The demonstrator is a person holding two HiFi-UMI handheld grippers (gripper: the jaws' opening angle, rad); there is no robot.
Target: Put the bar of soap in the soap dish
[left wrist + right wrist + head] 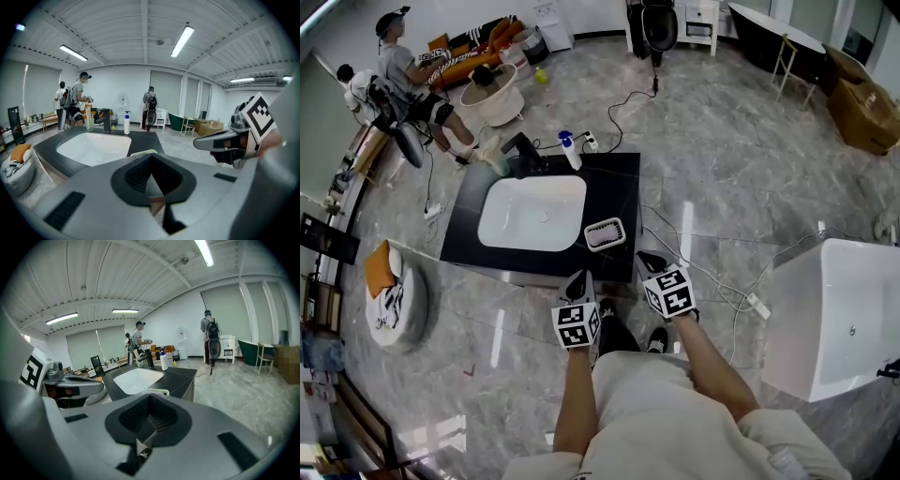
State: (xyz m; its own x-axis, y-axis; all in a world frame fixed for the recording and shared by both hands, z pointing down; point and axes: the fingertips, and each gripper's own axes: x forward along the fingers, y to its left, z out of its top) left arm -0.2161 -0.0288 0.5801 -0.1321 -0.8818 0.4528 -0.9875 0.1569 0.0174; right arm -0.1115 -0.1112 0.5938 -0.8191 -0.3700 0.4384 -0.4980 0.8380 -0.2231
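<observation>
A black surface [614, 178] holds a white sink [532, 214]. A faucet [523, 150] and a bottle [571, 150] stand at its far edge. The dish [605, 233] sits on the near right part of the surface, just right of the sink. A pinkish-grey slab fills it, and this looks to be the soap [604, 234], though it is too small to be sure.

Both tools hang nearer than the surface's near edge, over the floor [722, 187], with their tips aimed at the surface. In the head view the left tool [578, 281] is near and slightly left of the dish. The right tool [652, 262] is near and to its right. The dish lies beyond and between them, apart from both.

In the left gripper view the left tool's jaws are pressed together with nothing in them. Only the dish's pale rim [143, 153] shows, just over the tool's body. The right tool [220, 140] is level beside it at the right.

In the right gripper view the right tool's jaws are likewise pressed together and empty. The dish rim [157, 391] shows just above them, in front of the sink [136, 379], and the left tool [70, 383] is at the left.
</observation>
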